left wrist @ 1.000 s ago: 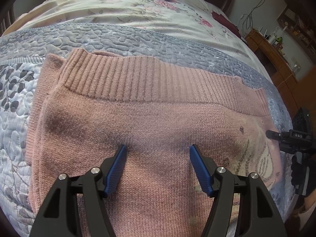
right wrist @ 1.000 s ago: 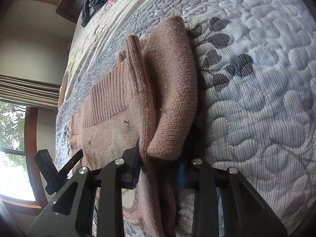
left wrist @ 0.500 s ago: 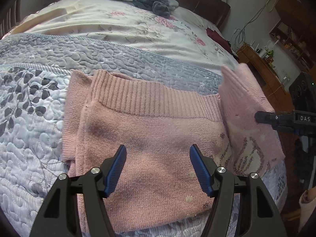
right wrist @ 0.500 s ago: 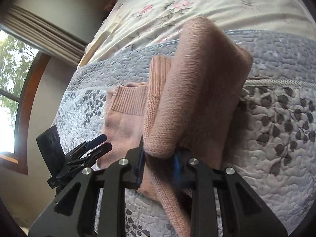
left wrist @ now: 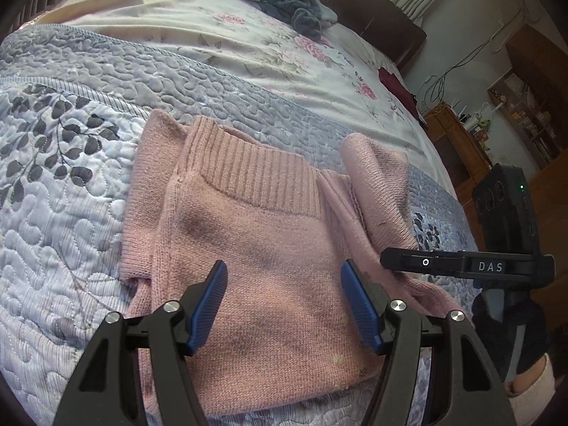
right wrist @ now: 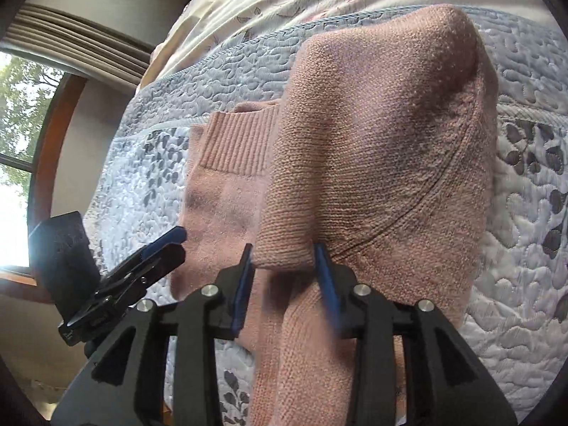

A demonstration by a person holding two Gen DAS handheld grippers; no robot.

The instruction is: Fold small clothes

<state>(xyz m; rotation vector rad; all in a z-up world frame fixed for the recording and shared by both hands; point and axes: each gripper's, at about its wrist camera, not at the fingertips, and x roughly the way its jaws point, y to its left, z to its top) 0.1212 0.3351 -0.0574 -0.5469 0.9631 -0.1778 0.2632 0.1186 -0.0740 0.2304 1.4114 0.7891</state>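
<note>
Left-wrist view: one pink knitted sweater (left wrist: pixel 255 248) lies on a blue-grey quilted bedspread (left wrist: pixel 64 213), its ribbed hem toward the far side of the bed and one sleeve folded along its left edge. The left gripper (left wrist: pixel 284 305) hovers over the middle of the garment, its two blue-padded fingers (left wrist: pixel 209 305) spread wide apart and holding nothing. At the right edge, the right gripper (left wrist: pixel 387 259) reaches in side-on, with the sweater's right side lifted off the quilt and draped up against it. Beyond the quilt lies one floral sheet (left wrist: pixel 248 46) with a single heap of dark grey cloth (left wrist: pixel 280 0) near a dark headboard.

Right-wrist view: the right gripper (right wrist: pixel 284 269) has its two fingers closed on a rolled fold of the sweater (right wrist: pixel 372 149), which bulges up in front of the lens. The left gripper (right wrist: pixel 167 245) shows at the left, beside one window (right wrist: pixel 14 135).
</note>
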